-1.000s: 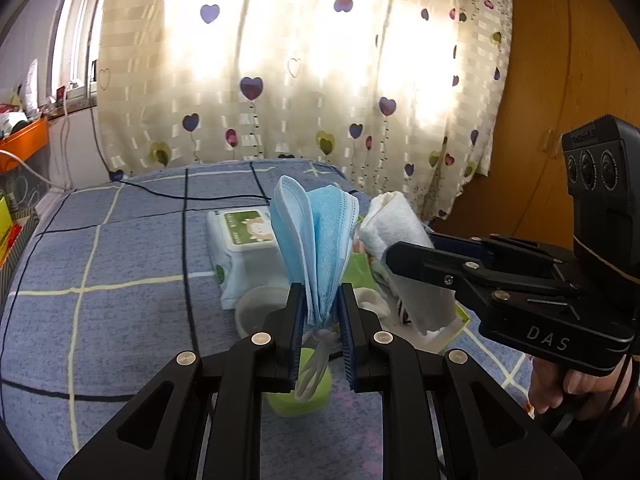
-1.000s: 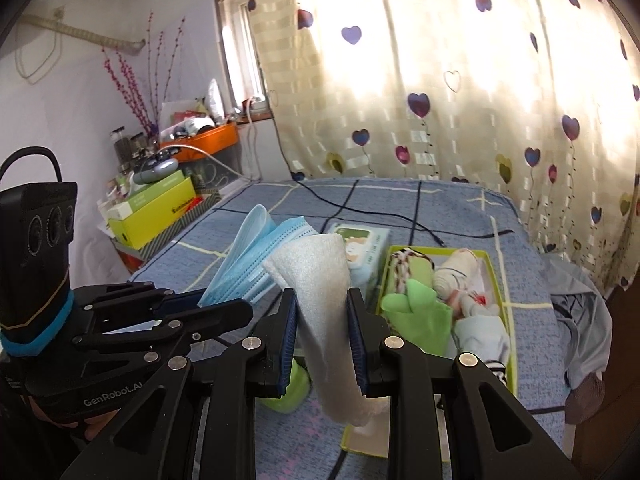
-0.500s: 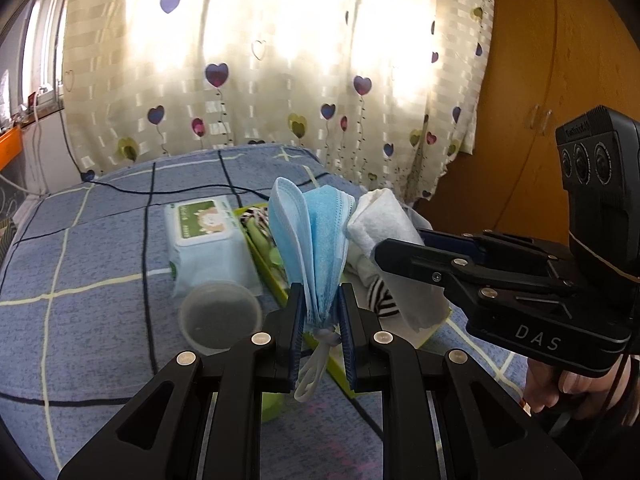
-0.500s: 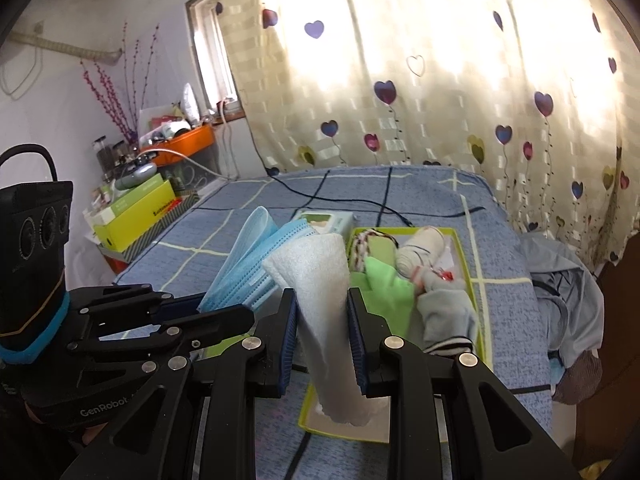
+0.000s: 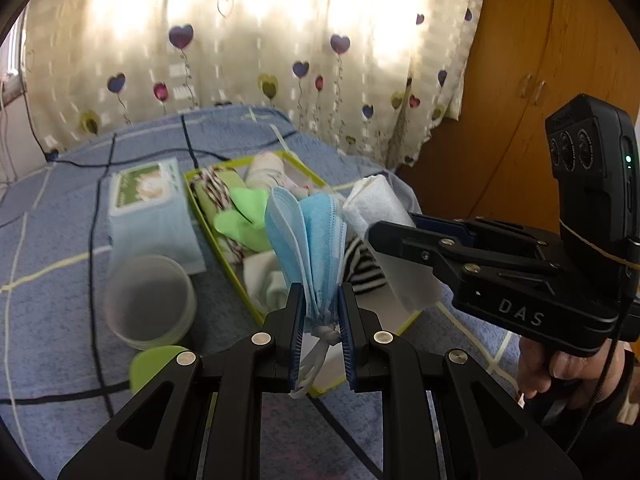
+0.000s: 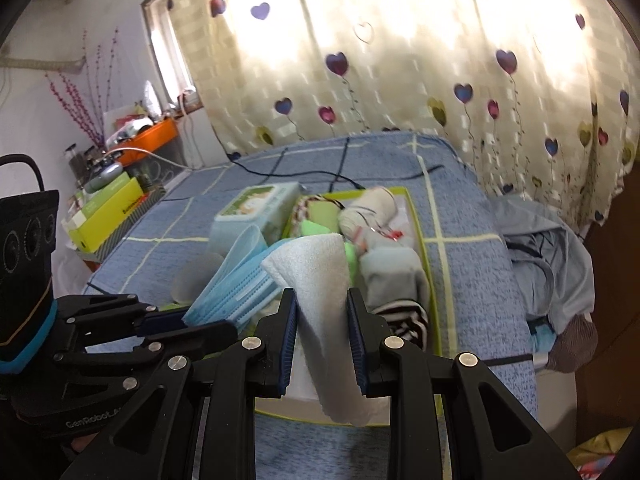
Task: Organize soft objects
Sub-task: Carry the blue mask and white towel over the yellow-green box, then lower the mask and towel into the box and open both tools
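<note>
The blue checked bed (image 6: 460, 248) carries the shallow green-rimmed tray (image 6: 418, 216) of soft things near its curtain-side edge. You hold both loads upright above it, likely for dropping in. Your right gripper (image 6: 322, 330) clamps its fingers on the white folded towel (image 6: 316, 280); your left gripper (image 5: 320, 330) pinches the blue pleated face masks (image 5: 308, 236).
</note>
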Motion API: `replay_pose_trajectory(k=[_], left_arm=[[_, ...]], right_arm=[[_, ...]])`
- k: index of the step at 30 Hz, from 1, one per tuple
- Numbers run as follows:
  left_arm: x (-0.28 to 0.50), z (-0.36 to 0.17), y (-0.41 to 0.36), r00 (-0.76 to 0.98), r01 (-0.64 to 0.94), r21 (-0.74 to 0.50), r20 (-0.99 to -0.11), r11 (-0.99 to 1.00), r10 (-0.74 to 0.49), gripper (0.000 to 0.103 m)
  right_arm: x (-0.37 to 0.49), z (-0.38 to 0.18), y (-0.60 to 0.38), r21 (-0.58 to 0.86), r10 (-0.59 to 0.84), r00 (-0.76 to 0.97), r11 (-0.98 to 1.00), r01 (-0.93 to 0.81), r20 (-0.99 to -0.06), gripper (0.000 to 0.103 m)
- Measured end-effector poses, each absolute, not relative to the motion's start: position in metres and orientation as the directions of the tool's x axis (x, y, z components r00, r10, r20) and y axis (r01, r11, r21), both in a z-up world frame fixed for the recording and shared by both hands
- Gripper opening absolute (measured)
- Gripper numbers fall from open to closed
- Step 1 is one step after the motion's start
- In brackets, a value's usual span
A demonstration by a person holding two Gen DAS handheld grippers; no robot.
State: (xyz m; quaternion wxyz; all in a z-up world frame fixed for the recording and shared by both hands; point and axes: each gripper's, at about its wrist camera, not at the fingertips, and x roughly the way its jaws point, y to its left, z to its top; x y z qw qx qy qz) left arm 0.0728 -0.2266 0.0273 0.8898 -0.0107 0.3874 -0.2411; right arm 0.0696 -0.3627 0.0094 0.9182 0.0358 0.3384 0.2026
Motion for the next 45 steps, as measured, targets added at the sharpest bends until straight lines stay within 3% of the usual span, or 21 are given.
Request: replay_pose_trajectory(k=[12,22,25,28,32,45], left_arm=[[0.092,-0.004,-0.246,0.481,0.442,-0.238,-0.751,0.865,-0.453,0.018],[0.102,-0.012,-0.253,0.465,0.441,-0.237,-0.764,0.866,-0.446,0.018],[0.099,-0.008,-0.253,0.473,0.453,-0.231,-0.757,0.861,-0.451,0.018],[0.096,-0.005,-0.251,0.47,0.462,-0.246,-0.747,0.852,-0.47,0.019],[0.092,0.0,-0.249,0.469,0.472,-0.26,-0.735,0.842,-0.49,0.02],[0.081,0.013,-0.24,0.491,0.491,-0.281,-0.692,0.825,-0.529,0.022]], right_arm=[[0.097,-0.033,-0.376,0.232,0.376,0.624,0.925,-0.302,-0.685,0.023],[0.109,-0.042,-0.376,0.254,0.391,0.61,0.919,-0.302,-0.689,0.024],[0.106,-0.039,-0.377,0.257,0.39,0.62,0.92,-0.297,-0.681,0.03],[0.102,-0.036,-0.377,0.252,0.386,0.625,0.922,-0.294,-0.678,0.047],[0.097,-0.03,-0.376,0.236,0.375,0.641,0.926,-0.295,-0.669,0.056],[0.082,-0.013,-0.373,0.206,0.361,0.672,0.931,-0.303,-0.646,0.057]])
